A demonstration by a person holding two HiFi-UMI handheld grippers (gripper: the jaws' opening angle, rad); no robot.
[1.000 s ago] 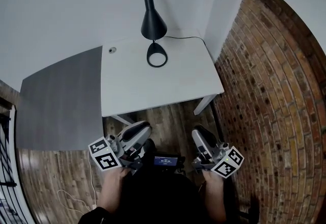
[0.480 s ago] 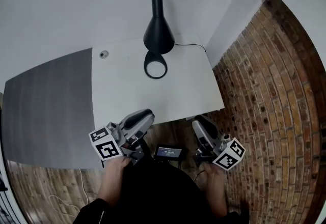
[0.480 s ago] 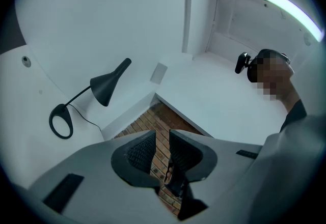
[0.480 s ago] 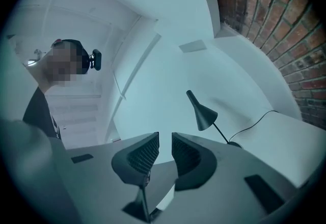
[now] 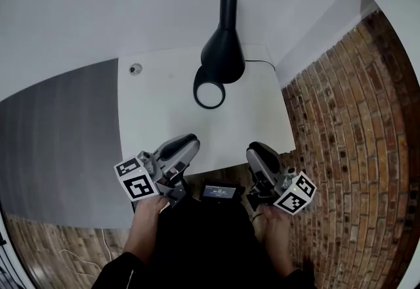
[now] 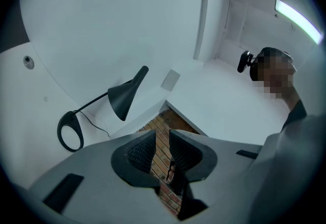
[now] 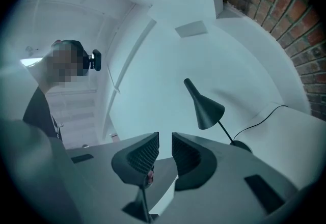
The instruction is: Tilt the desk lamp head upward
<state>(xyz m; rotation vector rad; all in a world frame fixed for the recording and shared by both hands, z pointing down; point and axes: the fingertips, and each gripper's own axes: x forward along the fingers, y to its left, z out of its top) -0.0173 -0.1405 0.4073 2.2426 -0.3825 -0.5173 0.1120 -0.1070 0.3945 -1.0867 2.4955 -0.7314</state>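
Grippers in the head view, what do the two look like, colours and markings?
The left gripper and right gripper match: grey bodies, dark ribbed pads, each with a white cube of black square markers. The person's top is dark.

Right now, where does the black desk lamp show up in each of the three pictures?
Head view: desk lamp at top centre, toward the far side of the white desk.
Left gripper view: desk lamp left of centre, above the jaws.
Right gripper view: desk lamp right of centre, above the jaws.
Shared landmark: the brick wall beside the desk.
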